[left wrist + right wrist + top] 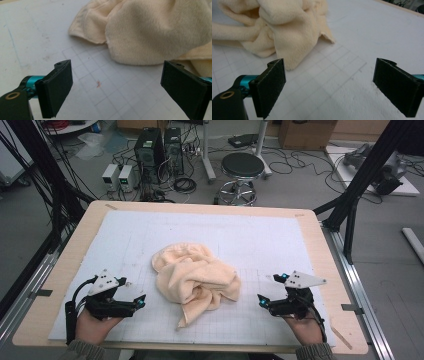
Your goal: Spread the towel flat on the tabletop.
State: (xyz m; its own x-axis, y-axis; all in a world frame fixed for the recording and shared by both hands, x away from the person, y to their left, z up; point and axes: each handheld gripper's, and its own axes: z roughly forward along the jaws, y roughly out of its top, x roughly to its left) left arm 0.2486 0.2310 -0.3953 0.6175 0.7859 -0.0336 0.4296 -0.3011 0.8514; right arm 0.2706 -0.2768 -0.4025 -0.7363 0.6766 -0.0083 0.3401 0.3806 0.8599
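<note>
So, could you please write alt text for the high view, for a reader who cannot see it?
A crumpled cream towel lies in the middle of a white gridded mat on a wooden table. A person's hands hold the left gripper and the right gripper on either side of it, jaws open, not touching it.

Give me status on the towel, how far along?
Nothing looks done: the towel lies in a crumpled heap on the white mat. In hand: nothing; the left gripper and right gripper flank it, jaws wide open, apart from the cloth. Left: grasping, spreading, probably folding.
</note>
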